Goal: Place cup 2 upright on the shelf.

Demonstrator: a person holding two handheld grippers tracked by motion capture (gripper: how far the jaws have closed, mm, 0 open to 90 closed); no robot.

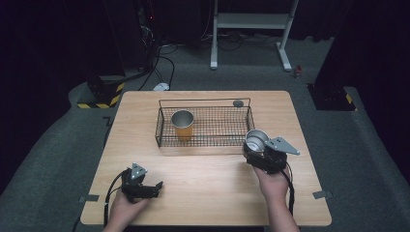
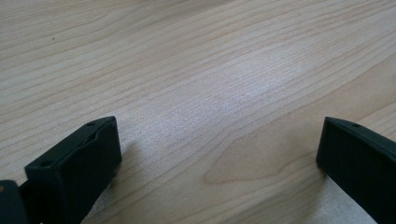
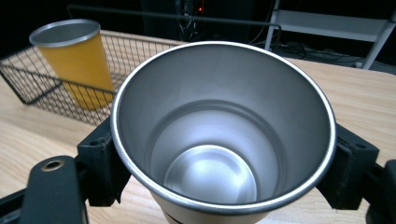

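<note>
My right gripper [image 1: 257, 146] is shut on a steel cup [image 1: 256, 140], held upright just off the front right corner of the wire basket [image 1: 203, 141]. In the right gripper view the steel cup [image 3: 224, 135] is empty, with a black jaw pressed against each side. An orange cup [image 1: 183, 124] with a steel inside stands upright in the basket's left part; the orange cup [image 3: 77, 60] shows behind the mesh. My left gripper [image 1: 155, 186] rests low at the table's front left, open, with bare wood between its jaws [image 2: 219, 154].
A small dark round thing [image 1: 237, 103] lies on the table [image 1: 208, 188] behind the basket's back right corner. A white metal stand [image 1: 251, 29] and cables are on the floor beyond the table. Wide bare wood lies between the two grippers.
</note>
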